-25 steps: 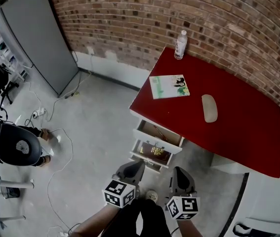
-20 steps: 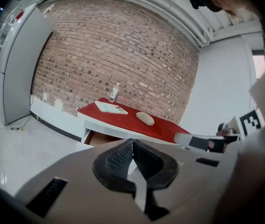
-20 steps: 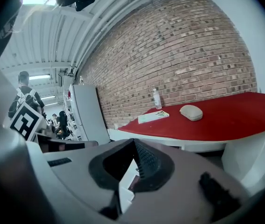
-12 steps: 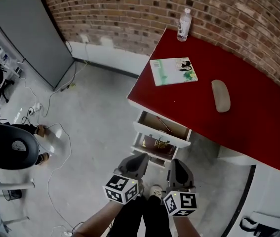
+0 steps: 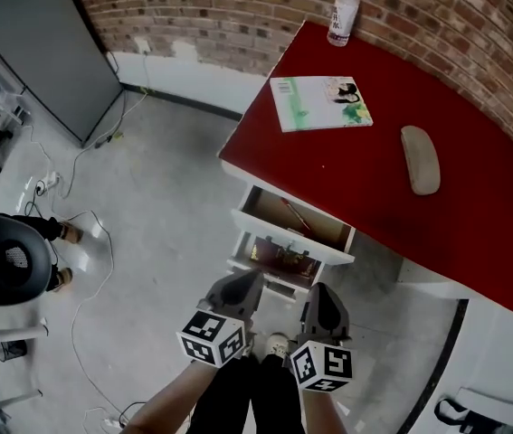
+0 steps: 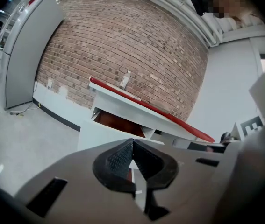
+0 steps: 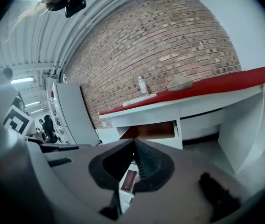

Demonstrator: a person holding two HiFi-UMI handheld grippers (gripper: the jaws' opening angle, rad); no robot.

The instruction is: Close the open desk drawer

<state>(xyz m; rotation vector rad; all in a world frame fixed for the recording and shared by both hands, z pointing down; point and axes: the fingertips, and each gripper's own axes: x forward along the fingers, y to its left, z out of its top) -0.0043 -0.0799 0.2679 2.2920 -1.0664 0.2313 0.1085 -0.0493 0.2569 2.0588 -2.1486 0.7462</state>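
Drawer gapes just ahead of the jaws, front crosswise; left gripper seems nearer than right gripper; both jaws pressed together, empty.

White upper drawer and lower drawer, both open.

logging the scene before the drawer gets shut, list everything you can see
red-topped white desk: one, against the brick wall
clear plastic water bottle: one, desk's far corner
green-and-white booklet: one, on desk near bottle
beige computer mouse: one, mid desk
white desk drawers: two, both pulled out
dark red book: one, in lower drawer
tall grey panel: one, far left
black chair: one, left floor
left gripper: grey, jaws shut, empty
right gripper: grey, jaws shut, empty
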